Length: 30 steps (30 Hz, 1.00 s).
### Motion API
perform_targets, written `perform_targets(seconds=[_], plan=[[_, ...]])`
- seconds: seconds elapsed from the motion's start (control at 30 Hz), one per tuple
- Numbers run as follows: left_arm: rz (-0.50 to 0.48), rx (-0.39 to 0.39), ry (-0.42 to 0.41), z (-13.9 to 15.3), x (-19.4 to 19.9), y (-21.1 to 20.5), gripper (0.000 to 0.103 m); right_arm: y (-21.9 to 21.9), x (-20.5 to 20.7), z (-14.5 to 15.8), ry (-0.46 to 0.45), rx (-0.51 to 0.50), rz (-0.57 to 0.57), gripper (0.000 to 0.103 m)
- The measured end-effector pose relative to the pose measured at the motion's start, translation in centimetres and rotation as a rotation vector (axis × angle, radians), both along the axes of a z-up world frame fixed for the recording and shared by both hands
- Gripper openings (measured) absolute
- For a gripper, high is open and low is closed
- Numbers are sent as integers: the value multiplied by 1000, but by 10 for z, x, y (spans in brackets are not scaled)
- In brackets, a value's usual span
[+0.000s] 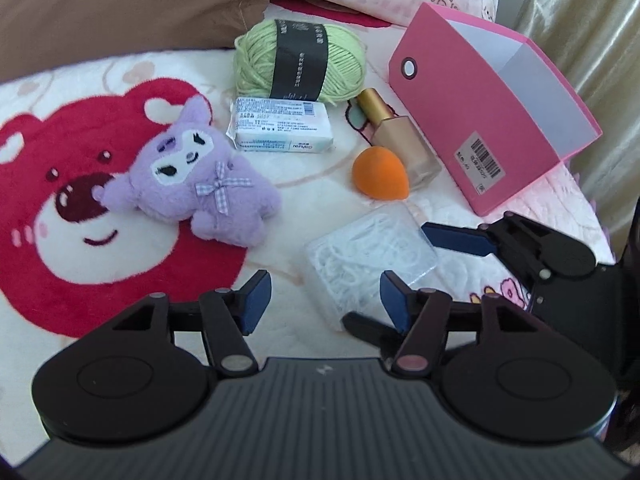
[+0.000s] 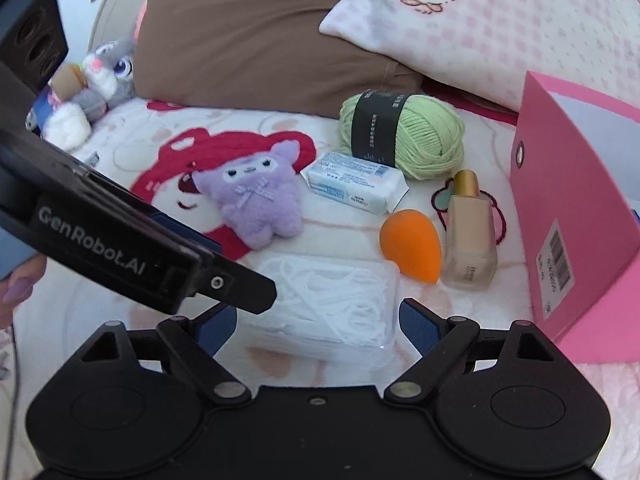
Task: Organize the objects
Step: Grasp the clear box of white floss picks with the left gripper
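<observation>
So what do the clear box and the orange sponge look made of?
Clear box: looks like rigid transparent plastic, glossy; the white floss picks inside show through its lid. Orange sponge: probably soft foam, matte with no shine, a smooth teardrop shape like a makeup blender.

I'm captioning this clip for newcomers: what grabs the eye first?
The big red bear face printed on the blanket, with a purple plush lying on it. To the right, a pink box stands open beside an orange sponge and green yarn.
</observation>
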<state>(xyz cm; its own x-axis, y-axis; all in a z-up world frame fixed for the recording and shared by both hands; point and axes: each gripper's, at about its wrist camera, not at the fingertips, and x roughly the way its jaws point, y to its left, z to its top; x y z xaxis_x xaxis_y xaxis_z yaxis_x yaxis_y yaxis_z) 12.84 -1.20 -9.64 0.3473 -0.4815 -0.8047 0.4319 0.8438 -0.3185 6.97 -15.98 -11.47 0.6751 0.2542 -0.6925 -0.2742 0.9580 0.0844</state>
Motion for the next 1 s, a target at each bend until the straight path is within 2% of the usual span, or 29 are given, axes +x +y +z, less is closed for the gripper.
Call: perform_targets(seconds=[0.1, 0.23, 0.37, 0.43, 0.5, 0.63, 1.0], plan=[[23, -23, 17, -12, 4, 0, 59, 4, 0, -5, -31, -5, -8, 94], [65, -93, 42, -20, 8, 3, 60, 8, -1, -13, -43, -35, -9, 95], [94, -145, 91, -27, 11, 3, 59, 8, 1, -21, -19, -42, -1, 97], [123, -191, 142, -32, 12, 4, 55, 4, 5, -27, 15, -9, -19, 99], [158, -213, 158, -35, 11, 5, 55, 2, 6, -30, 8, 4, -24, 99], [188, -215, 152, -34, 6, 3, 53, 7, 3, -29, -1, -34, -14, 96], [155, -200, 110, -4, -19, 4, 52, 13, -18, -6, -4, -50, -8, 96]])
